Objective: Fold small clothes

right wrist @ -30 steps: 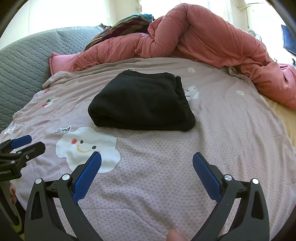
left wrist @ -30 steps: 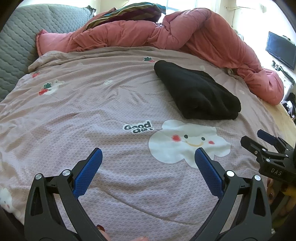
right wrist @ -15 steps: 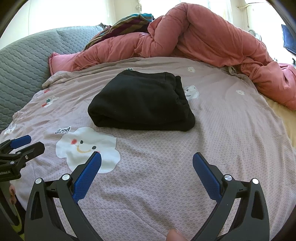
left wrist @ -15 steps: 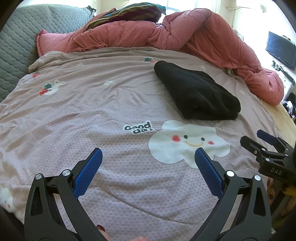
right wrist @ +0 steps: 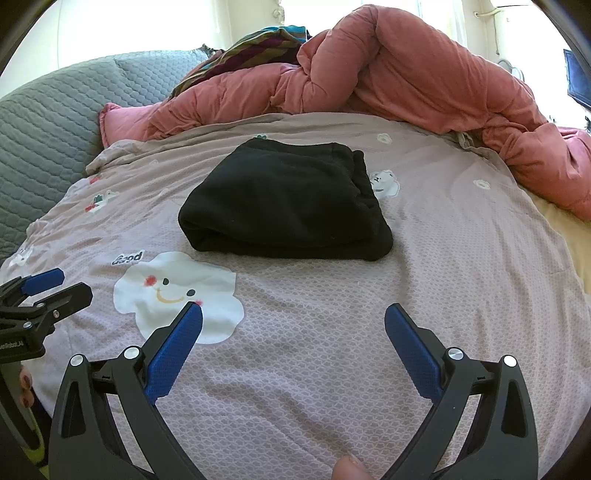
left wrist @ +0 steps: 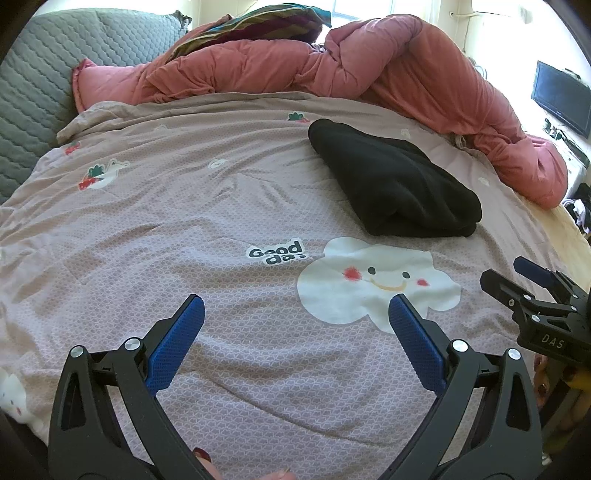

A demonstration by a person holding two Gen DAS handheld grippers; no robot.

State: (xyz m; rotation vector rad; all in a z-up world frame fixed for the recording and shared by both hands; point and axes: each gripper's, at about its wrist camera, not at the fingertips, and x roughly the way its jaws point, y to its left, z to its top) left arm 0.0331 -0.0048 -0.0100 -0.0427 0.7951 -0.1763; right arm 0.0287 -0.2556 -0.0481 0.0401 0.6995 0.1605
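Observation:
A black garment (left wrist: 395, 184), folded into a thick rectangle, lies on the mauve bed cover (left wrist: 184, 206); in the right wrist view it (right wrist: 284, 203) sits straight ahead. My left gripper (left wrist: 295, 306) is open and empty, low over the cover near the front edge, with the garment ahead to its right. My right gripper (right wrist: 293, 314) is open and empty, in front of the garment and apart from it. Each gripper shows at the edge of the other's view: the right one (left wrist: 517, 275) and the left one (right wrist: 55, 286).
A bunched pink duvet (left wrist: 332, 66) runs along the back and right side of the bed. A striped cloth (left wrist: 258, 26) lies on top of it. A grey quilted headboard (left wrist: 40, 77) is at the left. A white cloud print (left wrist: 373, 284) marks the cover.

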